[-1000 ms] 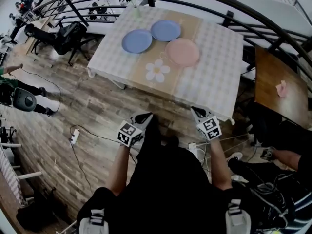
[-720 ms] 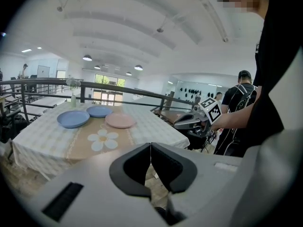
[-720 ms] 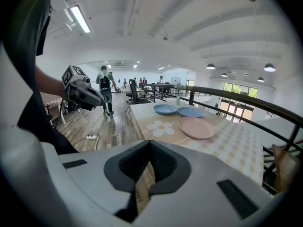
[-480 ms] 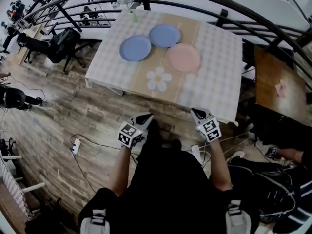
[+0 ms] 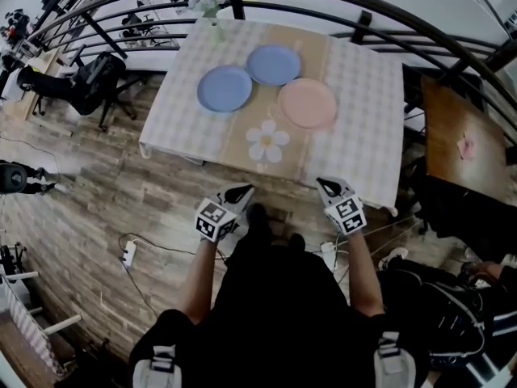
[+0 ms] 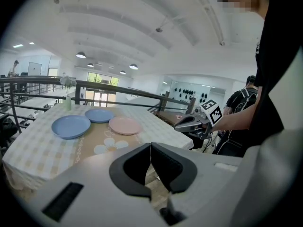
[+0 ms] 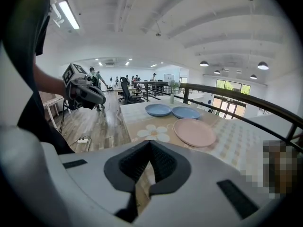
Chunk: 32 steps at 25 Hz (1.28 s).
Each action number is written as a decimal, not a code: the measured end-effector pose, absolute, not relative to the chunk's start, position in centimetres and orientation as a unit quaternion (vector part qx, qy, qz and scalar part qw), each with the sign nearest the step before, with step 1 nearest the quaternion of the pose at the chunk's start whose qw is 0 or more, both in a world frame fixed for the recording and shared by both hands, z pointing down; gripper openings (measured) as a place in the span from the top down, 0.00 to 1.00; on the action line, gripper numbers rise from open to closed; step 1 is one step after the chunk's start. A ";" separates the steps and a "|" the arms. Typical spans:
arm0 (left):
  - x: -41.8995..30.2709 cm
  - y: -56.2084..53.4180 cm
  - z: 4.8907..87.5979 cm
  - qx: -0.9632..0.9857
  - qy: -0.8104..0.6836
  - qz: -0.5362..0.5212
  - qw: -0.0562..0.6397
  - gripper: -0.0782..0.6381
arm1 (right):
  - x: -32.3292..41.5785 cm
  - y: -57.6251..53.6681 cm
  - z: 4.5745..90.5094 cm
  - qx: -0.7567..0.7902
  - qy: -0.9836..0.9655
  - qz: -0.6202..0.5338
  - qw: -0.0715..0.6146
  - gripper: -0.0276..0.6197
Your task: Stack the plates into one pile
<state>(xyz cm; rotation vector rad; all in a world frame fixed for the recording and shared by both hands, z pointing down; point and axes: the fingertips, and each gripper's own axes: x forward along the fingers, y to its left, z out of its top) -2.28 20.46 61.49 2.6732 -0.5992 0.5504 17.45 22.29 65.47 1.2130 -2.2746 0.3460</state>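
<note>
Wooden floor (image 5: 105, 176) fills the near ground, and beyond it a table (image 5: 363, 136) under a checked cloth is set against a curved black railing (image 5: 361, 23). On that table three plates are laid flat and close together, none stacked. One blue plate (image 5: 224, 88) is at the left, a second blue plate (image 5: 273, 64) is farther back, and a pink plate (image 5: 308, 103) is at the right. A printed flower (image 5: 267, 143) is seen on the cloth just in front of them.

From the head view both tools are seen held short of the table's near edge, over the floor: the left gripper (image 5: 241, 189) and the right gripper (image 5: 324, 183), both well apart from the plates. A power strip (image 5: 124, 253) on the floor and a brown side table (image 5: 460, 136) are shown only from up there.

Down in the left gripper view, its jaws are seen pressed tight together with nothing caught between them. Round ceiling lamps (image 6: 81, 55) and a figure in black (image 6: 239, 100) are picked up here alone.

In the right gripper view the jaws are likewise clenched and empty. An office chair (image 7: 127, 92) and a long strip light (image 7: 68, 14) are offered by this view only.
</note>
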 end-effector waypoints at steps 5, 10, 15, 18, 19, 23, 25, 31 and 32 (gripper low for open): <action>-3.1 17.7 61.1 0.946 -0.206 0.180 0.177 0.89 | 16.9 20.3 65.2 0.461 -0.836 0.127 0.271 0.96; -3.5 15.4 61.1 0.950 -0.189 0.181 0.172 0.89 | 16.4 18.3 65.0 0.475 -0.827 0.126 0.271 0.96; -4.4 12.9 60.9 0.954 -0.173 0.182 0.166 0.89 | 15.7 16.4 64.9 0.489 -0.819 0.129 0.271 0.96; -5.3 11.4 60.7 0.955 -0.169 0.181 0.162 0.89 | 14.8 15.5 65.0 0.494 -0.815 0.129 0.273 0.96; -5.7 11.1 60.7 0.956 -0.168 0.181 0.161 0.89 | 14.5 15.2 65.1 0.496 -0.814 0.128 0.273 0.96; -7.0 9.8 60.7 0.957 -0.162 0.181 0.160 0.89 | 13.4 14.2 64.8 0.501 -0.810 0.127 0.276 0.96; -7.5 9.2 60.7 0.957 -0.160 0.181 0.159 0.89 | 13.0 13.6 64.7 0.504 -0.808 0.126 0.277 0.96; -8.6 7.7 60.9 0.958 -0.160 0.176 0.159 0.89 | 11.8 13.0 65.0 0.504 -0.803 0.132 0.288 0.96; -8.7 7.4 60.9 0.958 -0.160 0.175 0.161 0.89 | 11.7 12.8 65.0 0.503 -0.803 0.131 0.290 0.96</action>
